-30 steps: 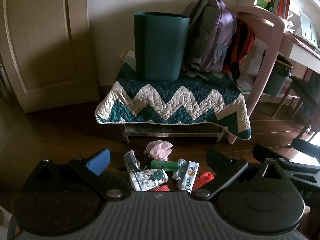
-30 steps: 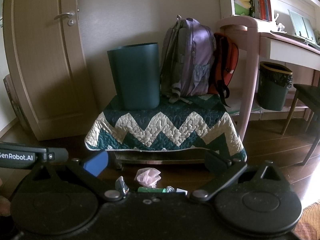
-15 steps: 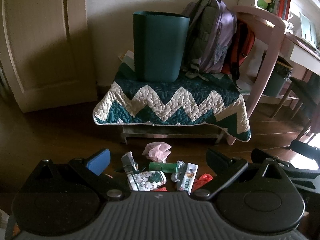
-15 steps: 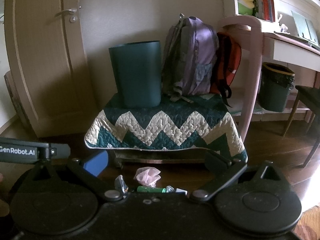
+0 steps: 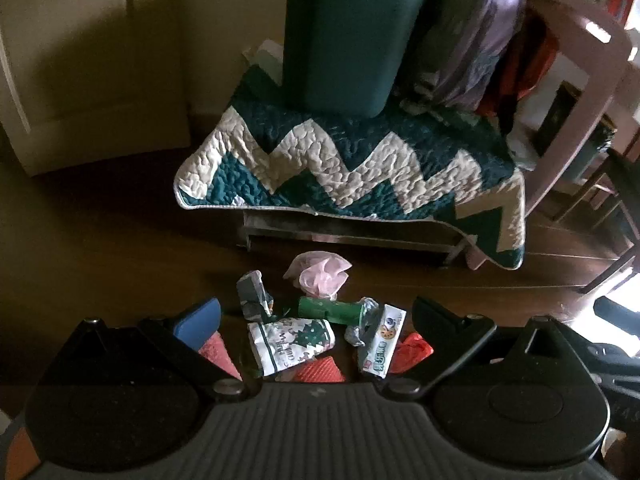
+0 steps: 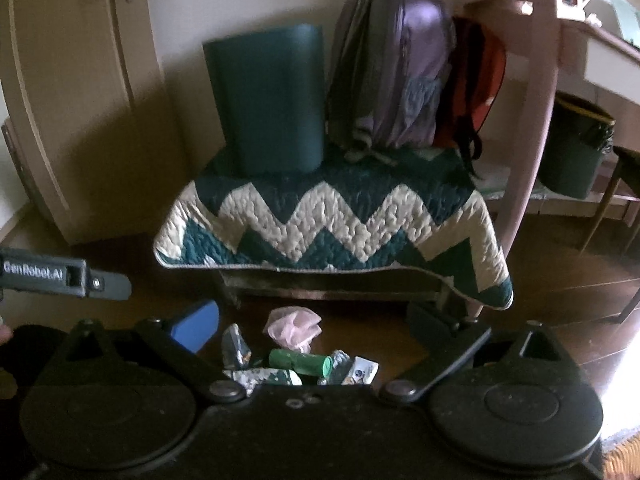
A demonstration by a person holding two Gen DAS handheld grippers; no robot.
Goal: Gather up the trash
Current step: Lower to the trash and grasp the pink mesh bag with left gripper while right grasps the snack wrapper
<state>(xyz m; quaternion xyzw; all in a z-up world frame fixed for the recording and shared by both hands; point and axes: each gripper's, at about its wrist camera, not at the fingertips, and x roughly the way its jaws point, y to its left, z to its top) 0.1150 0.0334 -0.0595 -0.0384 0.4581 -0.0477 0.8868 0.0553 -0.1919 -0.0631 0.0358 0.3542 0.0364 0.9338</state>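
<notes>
Trash lies in a heap on the dark wooden floor: a pink crumpled bag [image 5: 320, 276], a green tube [image 5: 330, 310], a white-and-green wrapper [image 5: 290, 340], a white snack packet [image 5: 384, 340], a grey foil pack [image 5: 252, 294] and red scraps [image 5: 412, 354]. My left gripper [image 5: 316, 316] hangs open just above the heap, nothing between its fingers. The right gripper [image 6: 316, 320] is open too, higher and further back, over the pink bag [image 6: 294, 326] and green tube [image 6: 300, 362]. A dark green bin [image 5: 348, 36] stands on the quilt-covered bench.
The zigzag quilt [image 6: 332, 216] drapes a low bench [image 5: 352, 234] behind the trash. A purple backpack [image 6: 390, 64] and an orange bag [image 6: 478, 80] lean beside the green bin [image 6: 268, 96]. A pink chair frame [image 6: 532, 92], a second lined bin [image 6: 576, 148] and a door [image 6: 76, 92] flank the spot.
Both grippers have moved forward and tilted down toward the heap; the left one is now closer over the trash. Both stay open and empty.
</notes>
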